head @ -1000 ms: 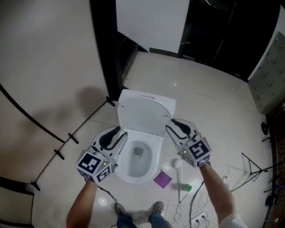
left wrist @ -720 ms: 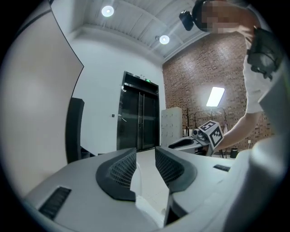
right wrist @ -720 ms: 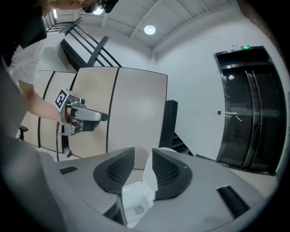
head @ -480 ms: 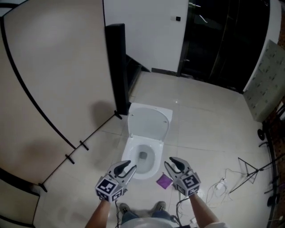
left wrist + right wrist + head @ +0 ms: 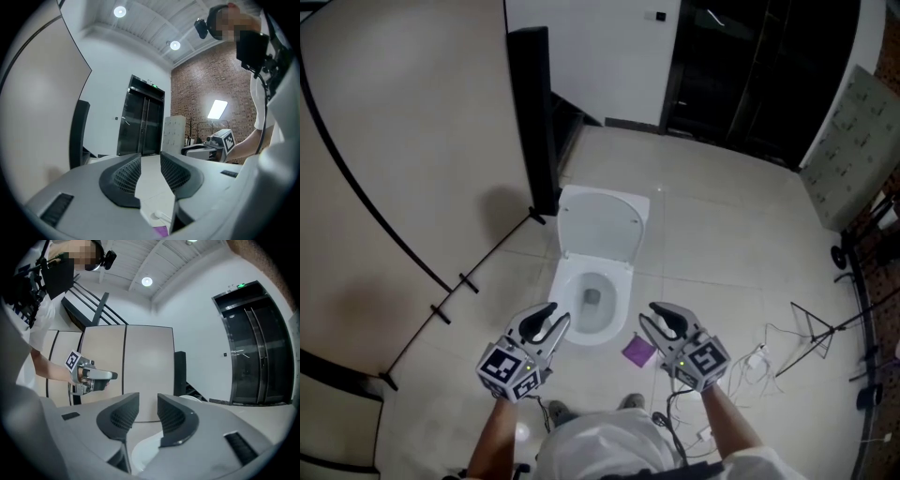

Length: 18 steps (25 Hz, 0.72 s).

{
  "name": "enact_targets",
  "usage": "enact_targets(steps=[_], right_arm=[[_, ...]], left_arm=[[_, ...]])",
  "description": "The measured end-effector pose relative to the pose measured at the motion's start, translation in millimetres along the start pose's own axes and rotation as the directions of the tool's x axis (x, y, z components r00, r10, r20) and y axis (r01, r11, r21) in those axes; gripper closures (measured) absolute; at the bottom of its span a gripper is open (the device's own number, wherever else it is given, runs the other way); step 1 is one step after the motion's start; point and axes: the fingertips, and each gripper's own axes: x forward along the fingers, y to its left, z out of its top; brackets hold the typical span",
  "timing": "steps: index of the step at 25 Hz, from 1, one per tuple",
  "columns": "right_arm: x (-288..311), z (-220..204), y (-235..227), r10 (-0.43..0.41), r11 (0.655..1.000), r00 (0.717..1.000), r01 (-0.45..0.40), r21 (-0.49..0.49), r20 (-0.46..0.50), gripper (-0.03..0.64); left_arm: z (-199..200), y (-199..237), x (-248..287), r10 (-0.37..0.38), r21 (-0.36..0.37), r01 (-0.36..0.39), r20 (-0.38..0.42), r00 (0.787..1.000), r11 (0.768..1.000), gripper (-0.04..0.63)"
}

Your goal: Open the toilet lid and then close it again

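Left tool [image 5: 558,317] and right tool [image 5: 654,315] have withdrawn from the toilet bowl [image 5: 581,328], jaws part-open, empty. Toilet lid [image 5: 600,223] stands raised at the bowl's rear, apparently leaning back. Risk: a careless push slams it down.

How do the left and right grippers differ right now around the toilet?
The left gripper is front-left of the bowl; the right gripper is front-right, by the purple item. Left faces the dark doors, right the beige partition. Both are open, empty, touching nothing.
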Motion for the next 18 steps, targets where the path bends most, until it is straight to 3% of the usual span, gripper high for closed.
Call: enact_targets(steps=[6,10,13,18], right_arm=[[6.4,4.5,5.4,0.021,0.999,1.000,-0.021,-0.026,0.001,0.504],[8.0,3.9,7.2,0.026,0.999,1.000,-0.025,-0.033,0.002,0.505],[10.1,3.4,6.1,0.032,0.999,0.999,-0.032,-0.028,-0.005,0.504],[12.2,-0.1,4.9,0.047,0.999,0.999,-0.047,-0.019,-0.014,0.505]], left_arm=[[3.0,-3.5,8.2,-0.006,0.004,0.005,0.023,1.000,1.000,0.472],[0.0,-2.8,8.7,-0.011,0.000,0.011,-0.003,1.000,1.000,0.473],[-2.4,3.2,10.4,0.016,0.006,-0.016,-0.034,0.999,1.000,0.479],[-0.1,6.5,9.5,0.055,-0.008,-0.055,0.006,0.998,0.998,0.476]])
